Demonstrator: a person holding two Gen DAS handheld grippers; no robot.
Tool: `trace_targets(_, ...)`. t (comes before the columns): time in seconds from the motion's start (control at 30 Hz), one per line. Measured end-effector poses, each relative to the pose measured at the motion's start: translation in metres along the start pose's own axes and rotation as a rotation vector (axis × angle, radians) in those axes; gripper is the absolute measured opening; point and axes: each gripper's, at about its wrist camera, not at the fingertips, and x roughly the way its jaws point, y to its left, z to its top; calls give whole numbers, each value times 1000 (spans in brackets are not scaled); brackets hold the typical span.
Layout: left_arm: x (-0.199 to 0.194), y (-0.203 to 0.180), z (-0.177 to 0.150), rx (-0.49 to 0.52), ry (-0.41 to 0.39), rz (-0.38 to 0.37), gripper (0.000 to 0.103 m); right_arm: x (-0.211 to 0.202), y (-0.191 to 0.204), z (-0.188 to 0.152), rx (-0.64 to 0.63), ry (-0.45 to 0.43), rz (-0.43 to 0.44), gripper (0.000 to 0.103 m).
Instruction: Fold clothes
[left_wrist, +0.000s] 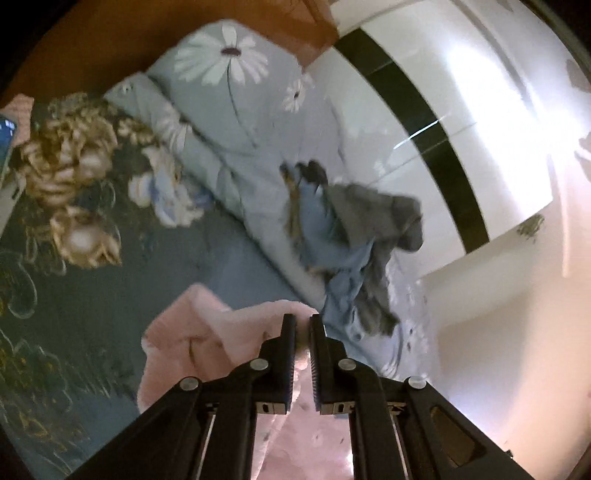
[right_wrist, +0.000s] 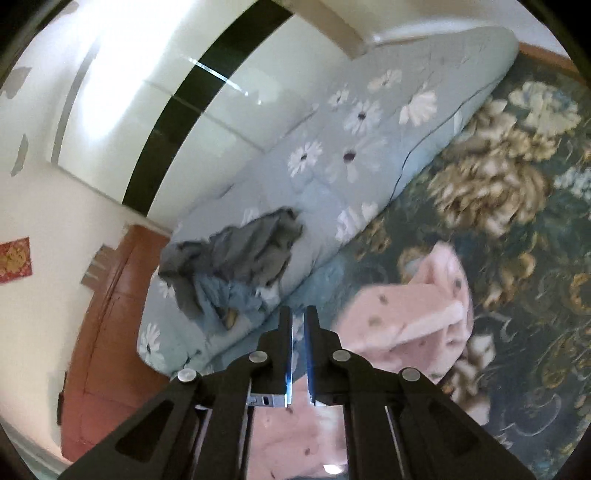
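Both the left hand-held gripper (left_wrist: 303, 334) and right hand-held gripper (right_wrist: 298, 325) pinch the pink garment (right_wrist: 417, 314), lifting it over the bed (right_wrist: 517, 206) to spread it; crumpled grey-blue clothes (right_wrist: 236, 266) wait far left.

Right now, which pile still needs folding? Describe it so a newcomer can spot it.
Find the pale blue daisy quilt rolled along the bed's wall side. On its end nearer the wooden door lies the pile: crumpled grey and blue clothes. It is the only grey and blue heap; the pink garment lies on the dark floral sheet instead.
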Motion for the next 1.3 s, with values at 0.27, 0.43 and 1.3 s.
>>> trace_targets(0.27,6,29,-4,-71,25,66,8,47,-36,-26,13,166,-158,8)
trace_targets(0.43,18,49,-18,-150,49,80,8,97,-54,-50,49,288,-191,18)
trace_targets(1.3,-12,-23,48,-41,-87,-45,0,9,23,61,27,-103,-24,6)
